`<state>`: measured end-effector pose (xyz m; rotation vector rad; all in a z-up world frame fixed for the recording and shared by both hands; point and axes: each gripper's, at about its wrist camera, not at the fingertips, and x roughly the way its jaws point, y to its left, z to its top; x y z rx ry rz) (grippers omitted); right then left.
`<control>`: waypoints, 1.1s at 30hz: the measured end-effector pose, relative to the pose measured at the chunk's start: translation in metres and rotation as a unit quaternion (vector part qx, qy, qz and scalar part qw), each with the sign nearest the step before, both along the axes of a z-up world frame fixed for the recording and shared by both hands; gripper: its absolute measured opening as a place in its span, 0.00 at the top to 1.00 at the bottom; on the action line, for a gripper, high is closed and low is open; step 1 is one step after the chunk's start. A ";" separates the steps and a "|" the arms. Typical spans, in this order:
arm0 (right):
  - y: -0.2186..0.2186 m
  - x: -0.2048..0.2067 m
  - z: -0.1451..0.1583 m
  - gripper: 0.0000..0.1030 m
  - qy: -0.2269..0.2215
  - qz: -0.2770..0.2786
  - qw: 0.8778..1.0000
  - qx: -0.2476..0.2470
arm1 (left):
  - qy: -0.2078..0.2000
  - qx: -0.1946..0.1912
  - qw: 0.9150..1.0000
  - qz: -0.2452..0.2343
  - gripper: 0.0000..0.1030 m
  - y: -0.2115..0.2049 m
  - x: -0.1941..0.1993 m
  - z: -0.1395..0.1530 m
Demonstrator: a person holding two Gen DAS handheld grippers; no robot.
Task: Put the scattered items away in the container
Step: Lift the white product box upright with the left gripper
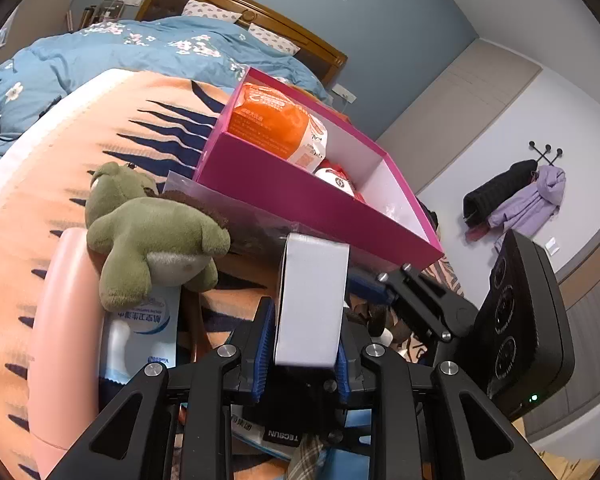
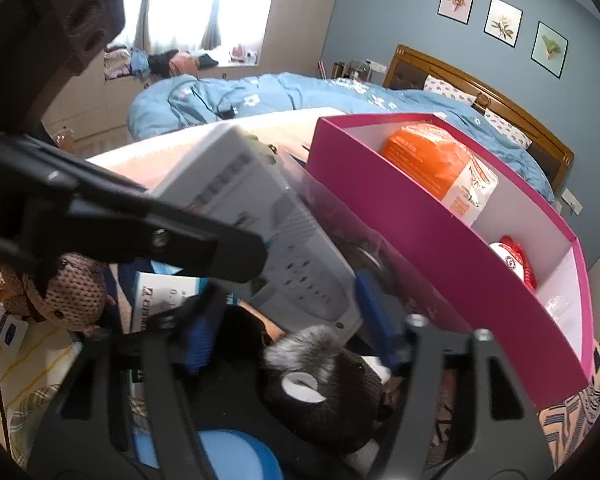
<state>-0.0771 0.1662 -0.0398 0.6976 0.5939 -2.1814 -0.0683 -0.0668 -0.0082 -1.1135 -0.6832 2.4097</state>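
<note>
Pink cardboard box [image 1: 300, 196] holds 2 packets; left gripper [image 1: 306, 354] jaws clamp white carton [image 1: 312, 300]; right gripper [image 2: 292, 332] jaws apart; green plush frog [image 1: 152, 232] outside.

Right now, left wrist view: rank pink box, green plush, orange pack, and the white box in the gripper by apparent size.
1. pink box
2. green plush, white box: look alike, and the white box's nearness to the camera inflates it, so unranked
3. orange pack, partly hidden by the box wall

I see a bedroom: blue wall [image 2: 380, 20] with three framed prints [image 2: 504, 20], wooden headboard [image 2: 480, 84], blue floral duvet [image 1: 140, 48], bright curtained window [image 2: 188, 0], coat rack [image 1: 544, 156].
</note>
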 end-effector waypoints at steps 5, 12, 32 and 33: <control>0.006 -0.008 0.000 0.61 0.020 -0.032 0.999 -0.007 | -0.010 0.005 1.000 0.011 0.76 -0.005 -0.005 -0.003; -0.002 -0.022 -0.008 0.37 -0.005 -0.021 1.000 0.017 | -0.023 -0.014 0.999 0.030 0.73 -0.008 -0.019 -0.006; -0.003 -0.039 -0.010 0.44 -0.034 -0.015 0.999 0.009 | -0.032 -0.040 0.997 0.062 0.64 0.011 -0.055 -0.009; -0.004 -0.039 -0.010 0.44 -0.032 -0.015 0.999 0.010 | -0.033 -0.037 0.997 0.059 0.69 0.012 -0.057 -0.011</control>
